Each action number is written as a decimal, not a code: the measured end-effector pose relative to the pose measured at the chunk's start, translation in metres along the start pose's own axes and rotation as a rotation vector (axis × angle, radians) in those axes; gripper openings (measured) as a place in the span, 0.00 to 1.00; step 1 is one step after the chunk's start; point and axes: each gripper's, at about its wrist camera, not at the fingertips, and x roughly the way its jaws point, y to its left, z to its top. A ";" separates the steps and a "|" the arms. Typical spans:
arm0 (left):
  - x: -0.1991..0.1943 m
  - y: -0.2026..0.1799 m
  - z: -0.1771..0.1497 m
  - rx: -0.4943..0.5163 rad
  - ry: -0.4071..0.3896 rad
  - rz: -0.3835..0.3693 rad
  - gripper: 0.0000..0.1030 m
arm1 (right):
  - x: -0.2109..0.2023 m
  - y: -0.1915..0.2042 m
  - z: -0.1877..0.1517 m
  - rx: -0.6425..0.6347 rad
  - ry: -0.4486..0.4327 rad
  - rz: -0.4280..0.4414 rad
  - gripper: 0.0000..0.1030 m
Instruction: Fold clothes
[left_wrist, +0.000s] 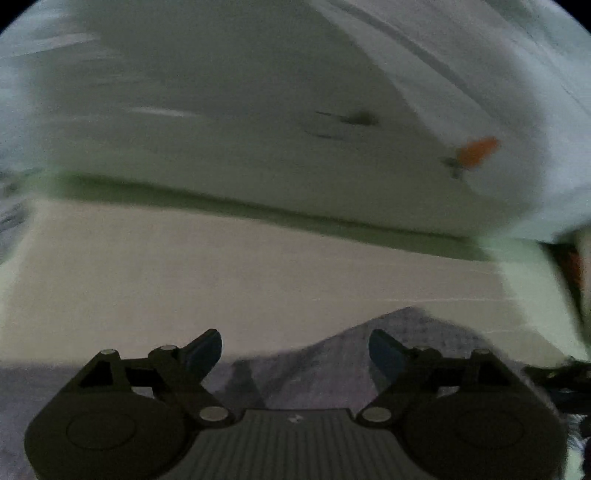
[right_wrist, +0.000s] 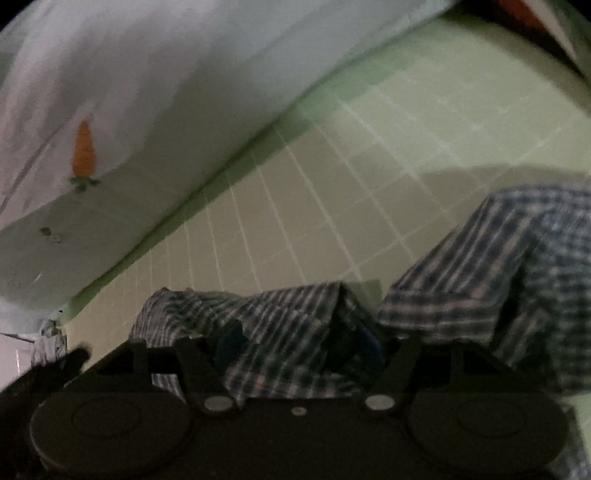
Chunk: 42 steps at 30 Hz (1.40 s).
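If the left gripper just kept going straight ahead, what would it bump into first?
Probably the white pillow with the carrot print. The open left gripper points across checked cloth and bare bed sheet towards it; blur hides depth.

Left tool (left_wrist: 295, 349): matte black body, two round housings, ribbed centre plate, silver pivot screws, dark blue finger pads (left_wrist: 205, 352). Right tool (right_wrist: 299, 343) looks the same.
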 end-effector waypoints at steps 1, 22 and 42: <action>0.015 -0.008 0.006 0.027 0.027 -0.036 0.85 | 0.004 0.001 0.001 0.003 0.010 -0.007 0.67; -0.053 -0.011 0.033 -0.098 -0.298 -0.055 0.02 | -0.025 0.125 0.052 -0.505 -0.329 0.177 0.08; 0.096 -0.012 0.064 -0.060 0.063 -0.082 0.64 | 0.031 0.095 0.076 -0.452 -0.215 0.050 0.07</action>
